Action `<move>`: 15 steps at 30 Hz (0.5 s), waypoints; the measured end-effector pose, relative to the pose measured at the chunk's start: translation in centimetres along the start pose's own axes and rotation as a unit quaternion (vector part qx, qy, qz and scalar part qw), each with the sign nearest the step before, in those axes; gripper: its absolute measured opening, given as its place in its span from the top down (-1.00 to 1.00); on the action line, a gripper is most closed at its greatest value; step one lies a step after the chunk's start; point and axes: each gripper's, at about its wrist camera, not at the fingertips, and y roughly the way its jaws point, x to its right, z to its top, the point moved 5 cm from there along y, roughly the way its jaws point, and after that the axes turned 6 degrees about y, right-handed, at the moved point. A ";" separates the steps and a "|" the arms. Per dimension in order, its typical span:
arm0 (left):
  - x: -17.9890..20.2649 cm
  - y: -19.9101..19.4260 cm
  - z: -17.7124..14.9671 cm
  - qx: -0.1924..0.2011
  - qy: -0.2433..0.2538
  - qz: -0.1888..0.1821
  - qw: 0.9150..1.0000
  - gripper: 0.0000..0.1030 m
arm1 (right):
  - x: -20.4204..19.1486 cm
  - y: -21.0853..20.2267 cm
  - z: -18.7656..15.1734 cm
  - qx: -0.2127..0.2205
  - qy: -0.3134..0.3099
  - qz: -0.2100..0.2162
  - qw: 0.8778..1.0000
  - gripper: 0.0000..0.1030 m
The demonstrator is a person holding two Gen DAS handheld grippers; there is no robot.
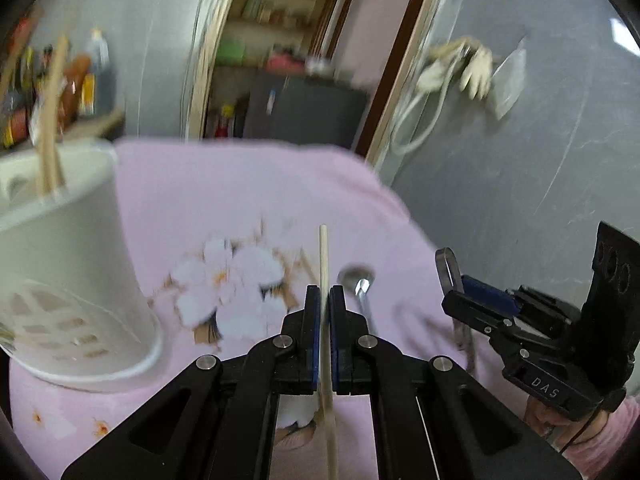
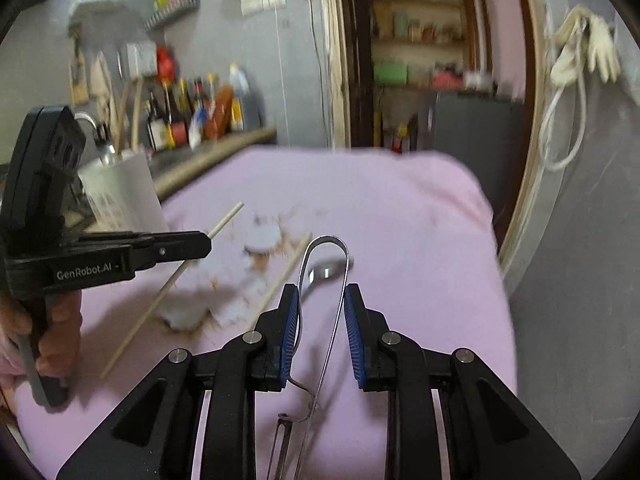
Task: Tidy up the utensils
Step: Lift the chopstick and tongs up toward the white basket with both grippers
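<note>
My left gripper (image 1: 324,292) is shut on a pale wooden chopstick (image 1: 323,260) and holds it above the pink floral cloth (image 1: 240,192). The right wrist view shows that gripper (image 2: 206,240) and its chopstick (image 2: 228,216) at the left. A white perforated utensil holder (image 1: 80,260) stands to the left with two chopsticks (image 1: 50,120) in it. My right gripper (image 2: 322,300) is shut on a thin metal utensil (image 2: 326,237), lifted off the cloth, its rounded handle end pointing forward. A spoon (image 2: 328,270) and a second chopstick (image 2: 280,276) lie on the cloth ahead.
Sauce bottles (image 2: 200,112) line a ledge behind the holder (image 2: 120,196). An open doorway with shelves (image 2: 420,60) lies beyond the table's far edge. A grey wall (image 1: 520,160) with hanging gloves (image 1: 476,68) and a cable is to the right.
</note>
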 end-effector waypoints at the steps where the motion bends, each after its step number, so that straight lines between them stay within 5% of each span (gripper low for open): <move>1: 0.3 -0.9 0.4 0.026 0.003 0.004 1.000 0.95 | -0.3 -0.4 0.2 0.015 -0.004 -0.002 1.000 0.59; 5: 0.6 -2.5 1.3 0.087 0.011 0.018 0.996 0.95 | -1.7 -2.4 1.1 0.097 -0.031 -0.015 0.995 0.60; 15: 0.3 -5.9 2.7 0.189 0.015 0.056 0.980 0.95 | -3.3 -4.1 3.5 0.191 -0.051 -0.016 0.980 0.60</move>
